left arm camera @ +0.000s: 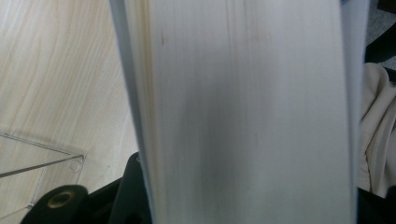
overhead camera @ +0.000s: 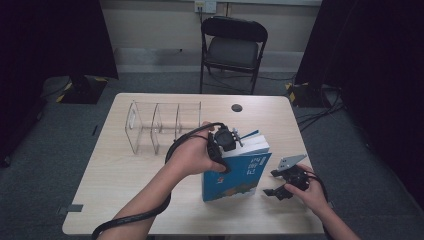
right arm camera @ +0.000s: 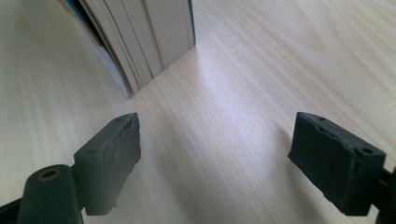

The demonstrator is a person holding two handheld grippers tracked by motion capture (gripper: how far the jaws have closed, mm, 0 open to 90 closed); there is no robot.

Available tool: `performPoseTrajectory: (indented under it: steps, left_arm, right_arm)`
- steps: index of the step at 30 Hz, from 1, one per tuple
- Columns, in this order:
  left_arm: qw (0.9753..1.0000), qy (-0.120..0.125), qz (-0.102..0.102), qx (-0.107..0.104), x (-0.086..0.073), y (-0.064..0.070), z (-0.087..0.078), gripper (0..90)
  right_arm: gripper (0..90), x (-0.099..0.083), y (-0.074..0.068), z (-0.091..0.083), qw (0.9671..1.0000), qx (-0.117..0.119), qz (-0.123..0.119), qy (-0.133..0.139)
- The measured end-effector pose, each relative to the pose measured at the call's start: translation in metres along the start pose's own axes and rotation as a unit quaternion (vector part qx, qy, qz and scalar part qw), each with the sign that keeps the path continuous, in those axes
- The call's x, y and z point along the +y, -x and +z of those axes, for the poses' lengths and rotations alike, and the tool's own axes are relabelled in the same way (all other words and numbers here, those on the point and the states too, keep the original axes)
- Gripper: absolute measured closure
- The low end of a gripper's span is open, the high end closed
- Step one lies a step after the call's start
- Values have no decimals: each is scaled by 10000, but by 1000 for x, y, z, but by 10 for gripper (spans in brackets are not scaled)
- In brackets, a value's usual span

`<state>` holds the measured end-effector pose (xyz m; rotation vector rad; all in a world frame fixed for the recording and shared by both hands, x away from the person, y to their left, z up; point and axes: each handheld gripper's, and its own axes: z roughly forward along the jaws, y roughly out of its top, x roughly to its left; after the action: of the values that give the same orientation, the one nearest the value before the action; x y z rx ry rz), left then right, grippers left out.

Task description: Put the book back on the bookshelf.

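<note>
The blue book (overhead camera: 240,172) stands upright on the table (overhead camera: 115,175), on its bottom edge, its cover facing the person and its white page block (overhead camera: 248,142) showing along the top. It sits toward the near right part of the tabletop, just in front of and to the right of the clear acrylic rack (overhead camera: 160,125), which has 3 compartments and stands well clear of the book's cover. The left gripper (overhead camera: 224,141) is at the book's top left corner, its jaws closed over the book's thickness; in the left gripper view the page edges (left arm camera: 243,116) run up between the 2 black jaws and fill the gap between them, so the book is clamped. A corner of the rack (left arm camera: 42,158) lies low at the left of that view. The right gripper (overhead camera: 281,184) rests low on the table just to the right of the book, not touching it, with its jaws spread wide and nothing between them; in the right gripper view the book's lower corner (right arm camera: 144,42) stands ahead of the jaws on bare wood. Beyond the table, past the rack, a black folding chair (overhead camera: 233,47) stands on the grey floor.
</note>
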<state>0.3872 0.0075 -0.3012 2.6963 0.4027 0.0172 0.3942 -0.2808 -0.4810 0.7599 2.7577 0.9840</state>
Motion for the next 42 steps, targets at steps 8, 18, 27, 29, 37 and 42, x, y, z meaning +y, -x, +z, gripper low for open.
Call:
performPoseTrajectory:
  steps: [8, 18, 27, 29, 37, 42]
  left_arm:
    - [9999, -14, -164, 6, 0, 0, -1, 610]
    - [9997, -25, -252, -27, 0, -1, -1, 612]
    - [9992, -61, -374, -82, 2, -3, -2, 614]
    - [9990, -94, -425, -63, 3, -4, -3, 615]
    - [9977, -186, -645, -103, 2, -7, -8, 616]
    - [9964, -312, -781, -87, 2, -8, -13, 617]
  right_arm:
    - [145, -3, -3, 7, 9997, -220, -46, 121]
    - [134, -11, -8, 11, 9973, -457, 87, 575]
    - [130, -15, -9, 13, 9955, -545, 164, 754]
    - [130, -15, -9, 13, 9955, -545, 166, 755]
    - [130, -15, -9, 13, 9954, -532, 175, 772]
    - [130, -15, -9, 13, 9954, -516, 175, 787]
